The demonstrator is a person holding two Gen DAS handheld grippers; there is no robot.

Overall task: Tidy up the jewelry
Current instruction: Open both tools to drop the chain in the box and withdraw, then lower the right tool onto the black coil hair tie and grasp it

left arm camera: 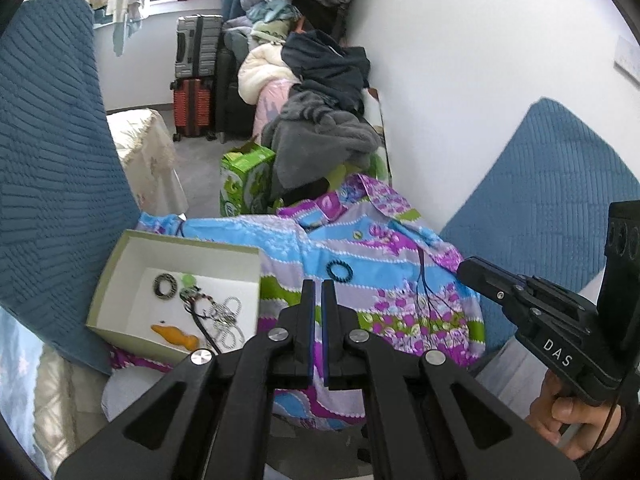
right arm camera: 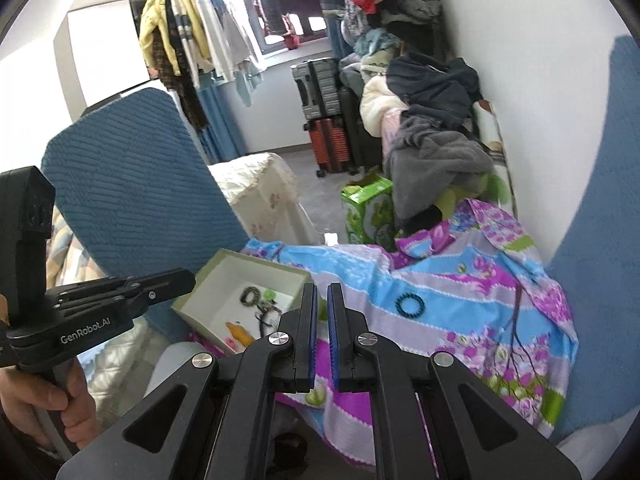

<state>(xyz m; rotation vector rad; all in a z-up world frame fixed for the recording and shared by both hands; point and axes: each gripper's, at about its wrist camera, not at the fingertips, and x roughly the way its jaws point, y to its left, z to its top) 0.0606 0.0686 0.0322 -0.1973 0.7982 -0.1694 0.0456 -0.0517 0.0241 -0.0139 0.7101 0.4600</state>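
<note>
A white open box (left arm camera: 120, 254) (right arm camera: 200, 292) sits on the left of a flowered cloth (left arm camera: 372, 256) (right arm camera: 460, 280). Inside lie a dark beaded bracelet (left arm camera: 165, 286) (right arm camera: 250, 296), a silver chain (left arm camera: 228, 318), a green piece (left arm camera: 188, 279) and an orange piece (left arm camera: 176, 335) (right arm camera: 240, 332). A black beaded bracelet (left arm camera: 339, 271) (right arm camera: 409, 304) rests on the cloth, with a dark cord necklace (left arm camera: 426, 296) (right arm camera: 516, 320) to its right. My left gripper (left arm camera: 318, 284) is shut and empty, just short of the black bracelet. My right gripper (right arm camera: 322, 286) is shut and empty, left of that bracelet.
Blue quilted cushions (left arm camera: 52, 160) (left arm camera: 552, 184) flank the cloth. A white wall (left arm camera: 460, 80) runs on the right. Beyond are a green carton (left arm camera: 244, 180), piled clothes (left arm camera: 320, 128), suitcases (left arm camera: 196, 76) and a cream-covered stand (left arm camera: 144, 152). A hand (left arm camera: 568, 416) holds the right gripper's handle.
</note>
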